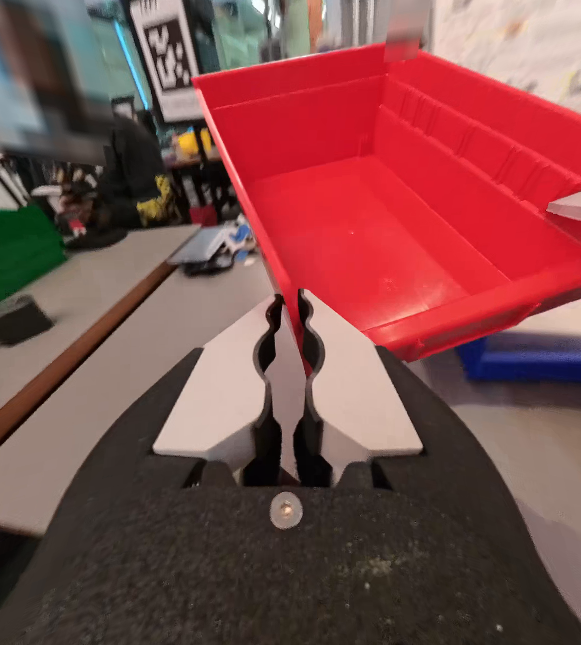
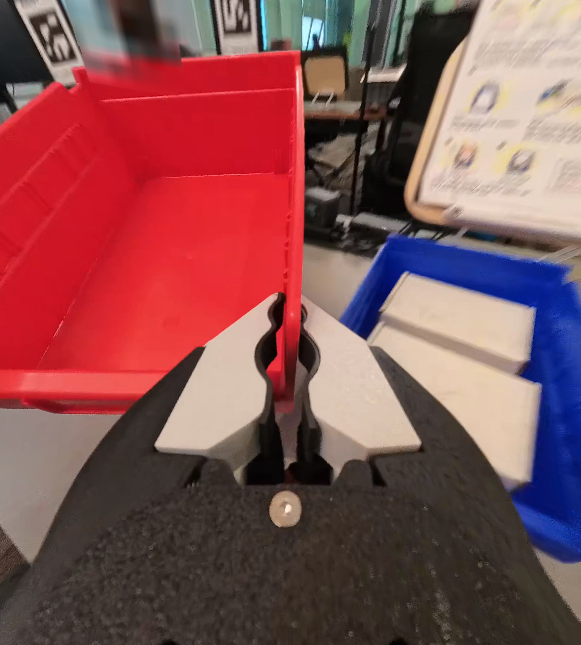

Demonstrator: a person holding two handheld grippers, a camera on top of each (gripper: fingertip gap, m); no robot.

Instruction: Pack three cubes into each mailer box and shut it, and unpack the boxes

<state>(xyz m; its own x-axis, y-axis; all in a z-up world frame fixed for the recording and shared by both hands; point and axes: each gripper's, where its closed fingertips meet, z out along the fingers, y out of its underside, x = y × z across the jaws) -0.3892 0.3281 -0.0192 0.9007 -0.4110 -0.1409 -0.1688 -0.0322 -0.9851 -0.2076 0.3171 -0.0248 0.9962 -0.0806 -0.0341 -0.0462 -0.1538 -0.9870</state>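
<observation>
An empty red plastic bin [image 1: 369, 223] is held up off the table, tilted, by both grippers. My left gripper [image 1: 291, 300] is shut on the bin's left side wall. My right gripper [image 2: 292, 303] is shut on the bin's [image 2: 177, 244] right side wall; its fingertips [image 1: 575, 209] show at the right edge of the left wrist view. A blue bin [image 2: 561, 349] on the table at the right holds white closed mailer boxes [image 2: 456, 324], stacked. No cubes are in view.
The grey table [image 1: 142, 349] stretches left, with a brown edge strip, a small black box [image 1: 17, 319] and a green thing [image 1: 6, 251]. The blue bin also shows under the red bin [image 1: 533, 356]. A poster board [image 2: 526, 115] leans at the back right. A person in dark clothes [image 1: 132, 174] sits far back. One gripper's finger ends stand about 20 cm off the other's.
</observation>
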